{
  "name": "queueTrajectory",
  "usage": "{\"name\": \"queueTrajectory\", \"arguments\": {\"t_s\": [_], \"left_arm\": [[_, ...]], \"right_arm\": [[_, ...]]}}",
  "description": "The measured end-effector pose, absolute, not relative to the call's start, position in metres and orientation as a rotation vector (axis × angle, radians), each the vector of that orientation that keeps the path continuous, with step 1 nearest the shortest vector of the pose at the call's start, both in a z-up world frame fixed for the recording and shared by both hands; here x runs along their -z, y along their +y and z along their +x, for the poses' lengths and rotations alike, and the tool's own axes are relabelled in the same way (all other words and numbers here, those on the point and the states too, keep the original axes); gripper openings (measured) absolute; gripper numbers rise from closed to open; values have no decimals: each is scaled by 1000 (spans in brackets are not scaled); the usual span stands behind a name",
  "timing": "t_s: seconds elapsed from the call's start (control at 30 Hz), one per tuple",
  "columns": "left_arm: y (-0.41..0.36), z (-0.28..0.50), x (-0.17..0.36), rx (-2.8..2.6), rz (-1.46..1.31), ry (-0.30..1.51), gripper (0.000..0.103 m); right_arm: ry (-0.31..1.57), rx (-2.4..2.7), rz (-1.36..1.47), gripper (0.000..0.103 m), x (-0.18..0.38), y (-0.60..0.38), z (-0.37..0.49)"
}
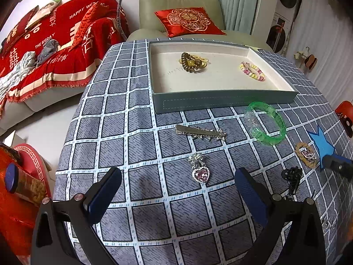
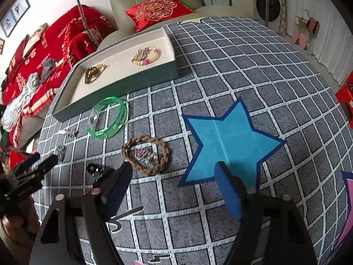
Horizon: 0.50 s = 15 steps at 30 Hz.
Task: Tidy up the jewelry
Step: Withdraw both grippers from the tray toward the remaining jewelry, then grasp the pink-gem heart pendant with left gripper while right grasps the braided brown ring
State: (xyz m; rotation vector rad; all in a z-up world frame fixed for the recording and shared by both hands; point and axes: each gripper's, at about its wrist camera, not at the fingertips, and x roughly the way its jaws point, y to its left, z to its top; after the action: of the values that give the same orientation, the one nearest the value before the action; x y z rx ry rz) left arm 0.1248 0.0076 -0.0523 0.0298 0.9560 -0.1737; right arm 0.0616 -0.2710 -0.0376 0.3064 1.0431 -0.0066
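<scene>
A grey tray (image 1: 220, 101) (image 2: 123, 84) with a cream lining holds a brown coil hair tie (image 1: 190, 63) (image 2: 93, 71) and a pastel bead bracelet (image 1: 252, 71) (image 2: 146, 55). On the cloth lie a green bangle (image 1: 265, 122) (image 2: 108, 117), a silver hair clip (image 1: 199, 132) (image 2: 68, 132), a pink heart pendant (image 1: 199, 171), a braided brown ring (image 1: 306, 154) (image 2: 145, 154) with a pink brooch (image 2: 144, 154) inside it, and a black clip (image 1: 292, 176) (image 2: 94, 169). My left gripper (image 1: 177, 190) is open just before the pendant. My right gripper (image 2: 173, 178) is open beside the braided ring.
The table wears a grey checked cloth (image 1: 132, 132) with a blue star patch (image 2: 229, 141). A beige armchair with a red cushion (image 1: 189, 21) stands behind the tray. A sofa under a red throw (image 1: 55, 44) is at the left. The table edge drops off at the left.
</scene>
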Motion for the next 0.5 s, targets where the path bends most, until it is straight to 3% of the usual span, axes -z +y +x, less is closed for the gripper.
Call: {"name": "queueTrajectory", "arguments": {"t_s": [0.13, 0.43, 0.5], "left_arm": [[5, 128, 54, 173, 33, 956, 103], [1, 133, 63, 171, 33, 973, 103], [-1, 134, 65, 171, 37, 978, 103]], "right_arm": [[1047, 22, 298, 60, 42, -275, 71], [1054, -21, 232, 56, 48, -265, 82], [1053, -30, 216, 52, 48, -261, 81]]}}
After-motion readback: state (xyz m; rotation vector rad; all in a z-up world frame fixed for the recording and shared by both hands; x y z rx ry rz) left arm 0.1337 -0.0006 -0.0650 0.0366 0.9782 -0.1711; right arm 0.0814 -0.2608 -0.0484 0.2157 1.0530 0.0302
